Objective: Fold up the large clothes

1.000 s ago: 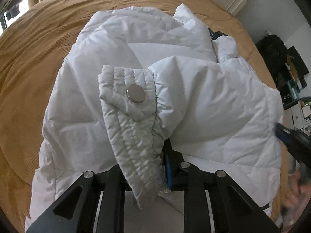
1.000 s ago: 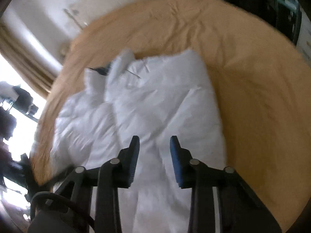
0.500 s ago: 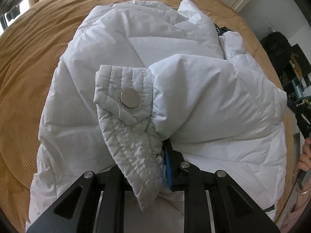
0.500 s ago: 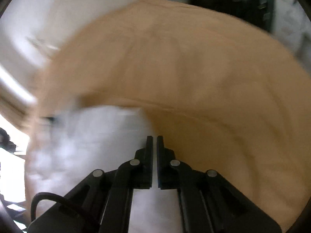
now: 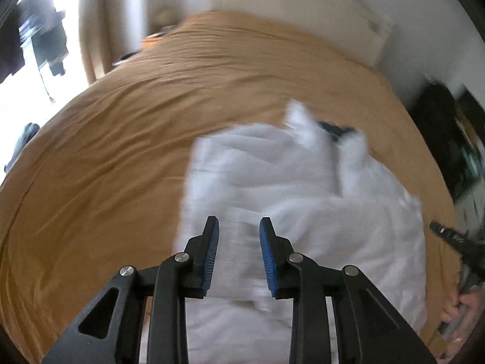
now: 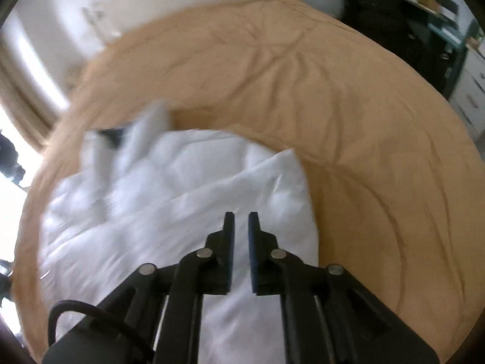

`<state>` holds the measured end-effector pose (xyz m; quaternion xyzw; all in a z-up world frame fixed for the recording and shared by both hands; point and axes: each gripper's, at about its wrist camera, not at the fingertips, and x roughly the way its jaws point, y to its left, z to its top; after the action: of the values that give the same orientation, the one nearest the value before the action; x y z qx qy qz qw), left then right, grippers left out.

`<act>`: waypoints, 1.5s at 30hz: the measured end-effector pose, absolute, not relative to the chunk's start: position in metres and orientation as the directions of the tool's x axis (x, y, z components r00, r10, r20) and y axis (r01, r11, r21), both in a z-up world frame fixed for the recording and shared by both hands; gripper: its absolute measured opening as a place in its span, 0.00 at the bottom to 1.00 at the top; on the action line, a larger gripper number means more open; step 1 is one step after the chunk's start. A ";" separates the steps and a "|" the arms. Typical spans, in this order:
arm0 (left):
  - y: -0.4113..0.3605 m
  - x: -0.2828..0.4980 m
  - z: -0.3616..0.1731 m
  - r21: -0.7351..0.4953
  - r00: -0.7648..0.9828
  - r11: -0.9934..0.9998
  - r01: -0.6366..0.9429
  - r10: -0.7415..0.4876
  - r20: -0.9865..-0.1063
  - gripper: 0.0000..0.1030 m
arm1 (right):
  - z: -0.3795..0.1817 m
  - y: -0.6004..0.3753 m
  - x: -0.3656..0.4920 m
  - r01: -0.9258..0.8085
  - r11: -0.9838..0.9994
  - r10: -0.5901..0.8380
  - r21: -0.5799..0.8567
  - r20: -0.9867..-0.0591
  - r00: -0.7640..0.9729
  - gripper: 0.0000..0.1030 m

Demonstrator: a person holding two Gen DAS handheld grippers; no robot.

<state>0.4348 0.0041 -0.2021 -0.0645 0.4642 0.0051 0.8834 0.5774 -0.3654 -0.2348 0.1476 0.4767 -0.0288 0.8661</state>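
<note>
A white puffer jacket (image 5: 303,188) lies on a bed with a tan cover (image 5: 121,157), its sleeves folded over its body and its collar at the far end. My left gripper (image 5: 239,227) is open and empty above the folded sleeve cuff (image 5: 239,236). In the right wrist view the jacket (image 6: 182,200) fills the lower left. My right gripper (image 6: 241,221) hovers over the jacket's right edge with its jaws nearly together and nothing between them. The right gripper also shows at the right edge of the left wrist view (image 5: 454,239). Both views are blurred.
The tan bed cover (image 6: 348,121) spreads wide around the jacket. A white headboard (image 5: 303,9) stands at the far end. Dark bags and shelves (image 6: 409,9) stand beside the bed. A bright window with curtains (image 5: 39,45) is on the other side.
My left gripper has let go of the sleeve cuff, opened and pulled back and up. The sleeve now lies on the jacket. My right gripper shut and swung back over the jacket's edge.
</note>
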 end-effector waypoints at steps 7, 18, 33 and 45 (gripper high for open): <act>-0.050 0.475 -0.297 0.082 0.450 0.997 -0.009 0.077 -0.889 0.29 | -0.231 -0.335 0.497 0.081 0.985 0.092 0.153 -0.859 0.503 0.17; -0.017 0.461 -0.295 0.124 0.482 0.991 -0.043 0.130 -0.866 0.28 | -0.294 -0.393 0.457 0.265 0.963 -0.157 -0.048 -0.901 0.404 0.57; 0.018 0.319 -0.306 0.167 0.521 0.985 -0.042 0.164 -0.838 0.53 | -0.305 -0.295 0.340 -0.033 0.999 0.040 0.030 -0.928 0.370 0.53; 0.113 0.221 -0.274 0.026 0.529 0.990 -0.139 0.096 -0.843 0.90 | -0.242 -0.325 0.260 0.097 0.994 -0.008 0.047 -0.864 0.503 1.00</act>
<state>0.2209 0.1125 -0.2743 -0.0222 0.4804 0.0672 0.8742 0.2597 -0.3253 -0.2419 0.0449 0.4976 -0.0305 0.8657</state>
